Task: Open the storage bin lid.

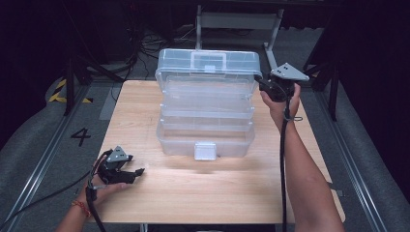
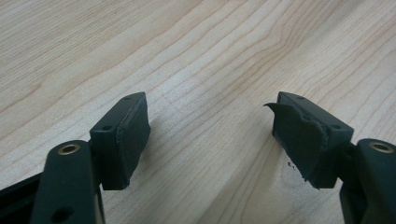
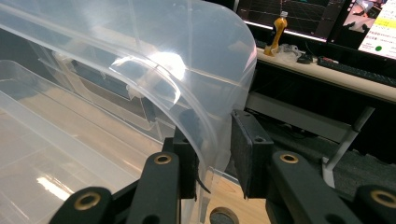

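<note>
Right claw (image 3: 212,154) astride lid (image 3: 187,70) rim (upright), left claw (image 1: 138,173) apart

- Black jaws with brass-coloured screws are seen on the left gripper (image 2: 210,135).
- A grey three-cornered plate and black cable are carried by the right gripper (image 1: 263,86).
- A red wristband (image 1: 81,208) is worn.

Clear storage box (image 1: 205,140) stands on wooden table (image 1: 203,193).

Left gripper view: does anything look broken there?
Yes. The rubber pad on one finger of the left gripper looks torn: its edge is ragged and curls off the jaw, with black crumbs on the table. The other pad looks smooth.
</note>
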Tool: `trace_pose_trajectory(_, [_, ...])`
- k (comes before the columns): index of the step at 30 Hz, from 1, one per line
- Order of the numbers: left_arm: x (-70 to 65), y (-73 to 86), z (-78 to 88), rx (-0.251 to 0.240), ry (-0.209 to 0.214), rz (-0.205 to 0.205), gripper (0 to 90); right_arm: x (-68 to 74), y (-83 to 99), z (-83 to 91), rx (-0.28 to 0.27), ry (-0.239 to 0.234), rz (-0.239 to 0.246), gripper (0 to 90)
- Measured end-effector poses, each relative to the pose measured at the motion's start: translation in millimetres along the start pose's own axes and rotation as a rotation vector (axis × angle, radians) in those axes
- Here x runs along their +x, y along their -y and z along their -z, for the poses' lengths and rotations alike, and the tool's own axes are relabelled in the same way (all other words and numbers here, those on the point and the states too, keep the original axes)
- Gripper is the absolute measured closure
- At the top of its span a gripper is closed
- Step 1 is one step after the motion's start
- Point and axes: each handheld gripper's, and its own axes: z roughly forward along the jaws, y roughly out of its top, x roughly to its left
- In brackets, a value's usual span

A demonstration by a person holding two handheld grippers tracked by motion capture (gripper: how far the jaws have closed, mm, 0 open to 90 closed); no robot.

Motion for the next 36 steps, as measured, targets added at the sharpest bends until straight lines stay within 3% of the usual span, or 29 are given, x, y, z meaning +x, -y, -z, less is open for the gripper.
trace_pose_trajectory(3, [0.2, 1.5, -2.2, -0.023, -0.008, -0.007, 23.9, -1.0, -0.4, -0.8, 0.0, -0.002, 0.002, 73.2])
trace_pose_trajectory(7, [-1.8, 1.4, -3.2, -0.017, -0.005, 0.023, 20.5, -3.9, -1.7, -1.5, -0.008, -0.014, -0.007, 75.7])
trace_pose_trajectory(10, [-1.3, 1.5, -3.4, -0.014, -0.013, 0.022, 18.0, -5.8, -2.9, -2.6, -0.009, -0.018, -0.009, 76.1])
trace_pose_trajectory(26, [-1.2, 1.6, -3.0, -0.012, -0.018, 0.022, 17.6, -13.5, -8.2, -12.3, -0.024, -0.028, -0.026, 77.8])
trace_pose_trajectory(28, [-1.1, 1.6, -3.0, -0.013, -0.018, 0.022, 17.6, -14.7, -9.3, -13.0, -0.017, 0.0, -0.007, 84.3])
trace_pose_trajectory(36, [-1.0, 1.6, -2.9, -0.013, -0.019, 0.021, 17.6, -19.4, -13.4, -21.1, -0.009, -0.018, -0.013, 85.1])
